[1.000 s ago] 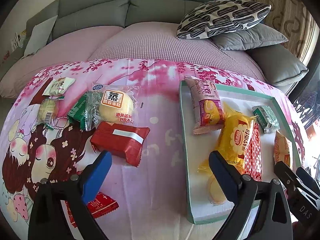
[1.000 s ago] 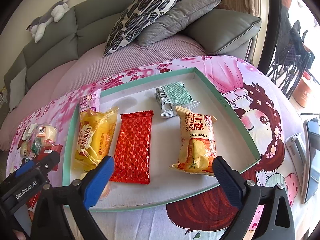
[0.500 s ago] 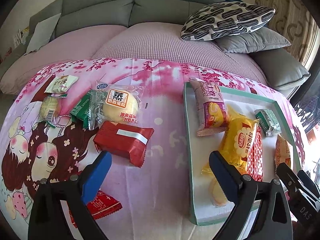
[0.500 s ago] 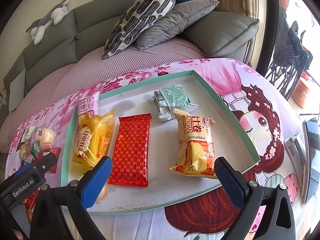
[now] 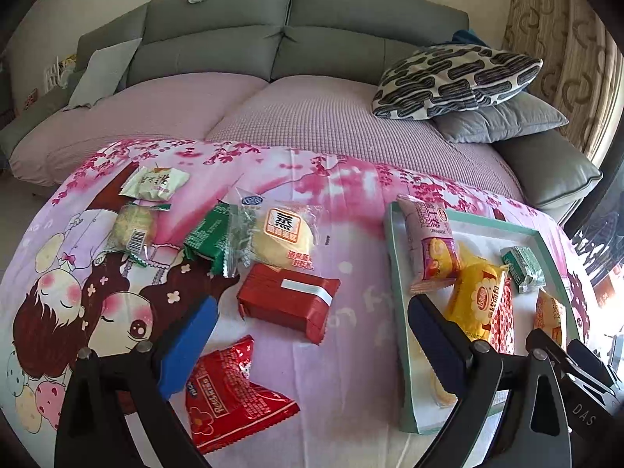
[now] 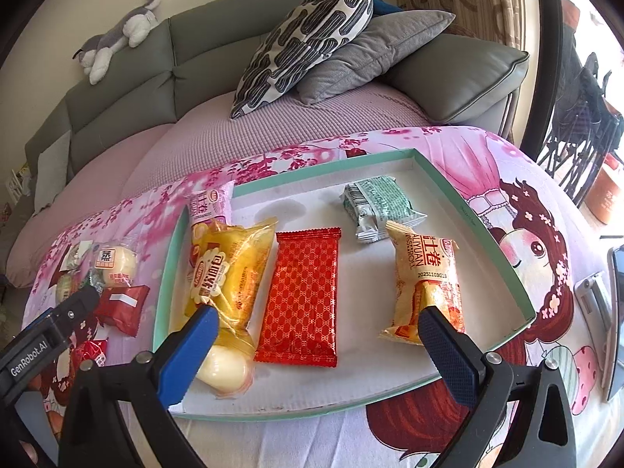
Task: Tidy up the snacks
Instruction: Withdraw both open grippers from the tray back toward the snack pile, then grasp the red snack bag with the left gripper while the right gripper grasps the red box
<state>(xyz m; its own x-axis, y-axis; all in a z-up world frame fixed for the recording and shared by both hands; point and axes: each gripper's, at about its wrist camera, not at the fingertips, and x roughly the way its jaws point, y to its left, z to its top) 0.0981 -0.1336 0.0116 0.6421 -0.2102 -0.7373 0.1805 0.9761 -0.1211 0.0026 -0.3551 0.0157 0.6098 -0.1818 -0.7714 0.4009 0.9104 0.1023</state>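
Snacks: glossy red packet (image 5: 288, 307) with white strip; both hand-held grippers open, empty

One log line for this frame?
left tongs: open, over red pack | right tongs: open, over tray | nothing held

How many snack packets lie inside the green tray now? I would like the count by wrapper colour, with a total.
Red packet: 1
Yellow packet: 1
Pink packet: 1
Green packet: 1
Cream-and-orange packet: 1
Clear packet with a pale bun: 1
Total in the tray: 6
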